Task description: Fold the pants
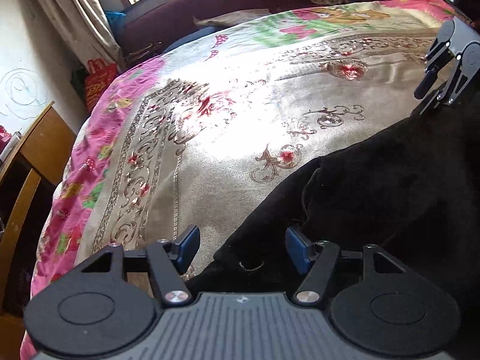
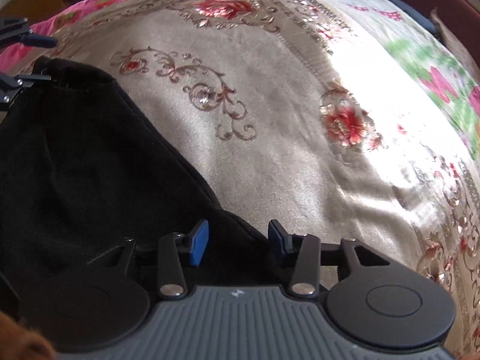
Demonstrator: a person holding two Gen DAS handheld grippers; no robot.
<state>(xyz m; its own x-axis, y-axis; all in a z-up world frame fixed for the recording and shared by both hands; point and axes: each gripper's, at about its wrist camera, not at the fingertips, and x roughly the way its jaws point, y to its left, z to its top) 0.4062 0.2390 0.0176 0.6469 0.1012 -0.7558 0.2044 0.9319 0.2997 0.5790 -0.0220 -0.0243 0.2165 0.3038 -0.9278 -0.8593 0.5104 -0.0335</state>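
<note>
Black pants [image 1: 375,198] lie bunched on the bed's right side in the left wrist view, and fill the left of the right wrist view [image 2: 84,156]. My left gripper [image 1: 242,249] stands open over the pants' near edge. Its right blue pad [image 1: 297,250] is above the cloth and its left pad [image 1: 188,247] above the bedspread. My right gripper [image 2: 238,241] is open too, with black cloth lying under and between its blue pads but not pinched. Each gripper shows in the other's view: the right one [image 1: 429,90] at the pants' far corner, the left one [image 2: 42,58] at another corner.
A beige bedspread [image 1: 240,138] with red flower embroidery covers the bed, over a pink patterned sheet [image 1: 90,162]. A dark red headboard [image 1: 210,3] and a curtain [image 1: 87,15] stand at the back. Wooden furniture [image 1: 33,162] sits left of the bed.
</note>
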